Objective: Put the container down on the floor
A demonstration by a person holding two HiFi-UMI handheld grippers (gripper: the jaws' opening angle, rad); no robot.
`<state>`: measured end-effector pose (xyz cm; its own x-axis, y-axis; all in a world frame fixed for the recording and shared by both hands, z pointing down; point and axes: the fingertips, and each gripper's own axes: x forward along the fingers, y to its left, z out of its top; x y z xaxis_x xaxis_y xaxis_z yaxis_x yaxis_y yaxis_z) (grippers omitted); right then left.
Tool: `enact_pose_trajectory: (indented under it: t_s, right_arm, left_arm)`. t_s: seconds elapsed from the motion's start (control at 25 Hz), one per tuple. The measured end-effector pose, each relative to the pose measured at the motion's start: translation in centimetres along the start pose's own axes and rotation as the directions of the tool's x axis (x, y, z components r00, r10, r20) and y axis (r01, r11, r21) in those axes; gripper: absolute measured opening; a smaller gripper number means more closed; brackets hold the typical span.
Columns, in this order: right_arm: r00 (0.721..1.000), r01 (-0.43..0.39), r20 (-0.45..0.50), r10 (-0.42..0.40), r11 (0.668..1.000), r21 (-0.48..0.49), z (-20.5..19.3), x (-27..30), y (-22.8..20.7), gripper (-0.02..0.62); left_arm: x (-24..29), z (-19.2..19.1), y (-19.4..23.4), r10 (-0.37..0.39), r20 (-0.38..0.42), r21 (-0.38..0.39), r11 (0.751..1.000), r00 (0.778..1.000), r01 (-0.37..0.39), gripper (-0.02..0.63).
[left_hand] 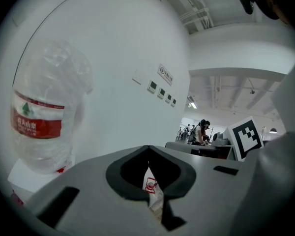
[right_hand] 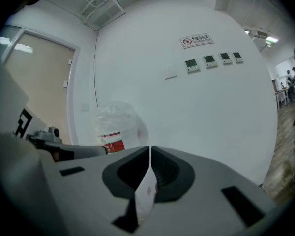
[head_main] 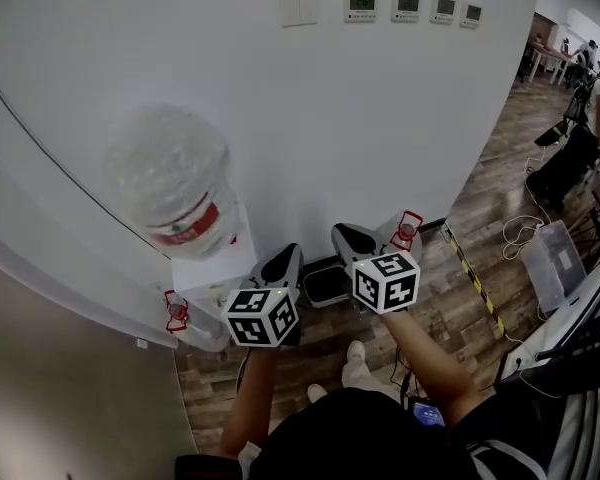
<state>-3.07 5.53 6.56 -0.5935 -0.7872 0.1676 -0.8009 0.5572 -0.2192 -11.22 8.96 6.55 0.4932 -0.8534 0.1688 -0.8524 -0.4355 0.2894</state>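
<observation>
A small clear container [head_main: 404,232] with a red handle stands at the foot of the wall, just right of my right gripper [head_main: 348,236]. A second clear container [head_main: 204,328] with a red handle sits low beside the water dispenser [head_main: 216,264]. My left gripper [head_main: 285,258] is held beside the right one, and both point at the white wall. In the left gripper view the left gripper [left_hand: 148,149] has its jaws shut tip to tip. The right gripper [right_hand: 150,149] looks the same. A pale sliver with red print shows in the slit under each pair of tips; I cannot tell what it is.
A big upturned water bottle [head_main: 175,183] [left_hand: 44,122] [right_hand: 115,129] tops the dispenser at the left. A black tray [head_main: 327,283] lies by the wall. Yellow-black tape [head_main: 470,268], cables and a clear box [head_main: 550,258] are on the wooden floor to the right. People stand far off.
</observation>
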Motion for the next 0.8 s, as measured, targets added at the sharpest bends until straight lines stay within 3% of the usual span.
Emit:
enact_pose_trajectory:
  t_s: [0.28,0.8]
  right_arm:
    - [0.999,0.014,0.036,-0.014,1.0,0.001,0.7,-1.6,1.9,0.037]
    - [0.996,-0.015,0.089,0.018,0.999,-0.034,3.0,-3.2,1.4,0.037]
  left_arm:
    - [-2.2,-0.4,0.2,-0.022,0.02,-0.036,0.999,1.0,0.022,0.015]
    - [-1.6,1.6,-1.5,-0.015,0.068,-0.005,1.0,0.998,0.015,0.015]
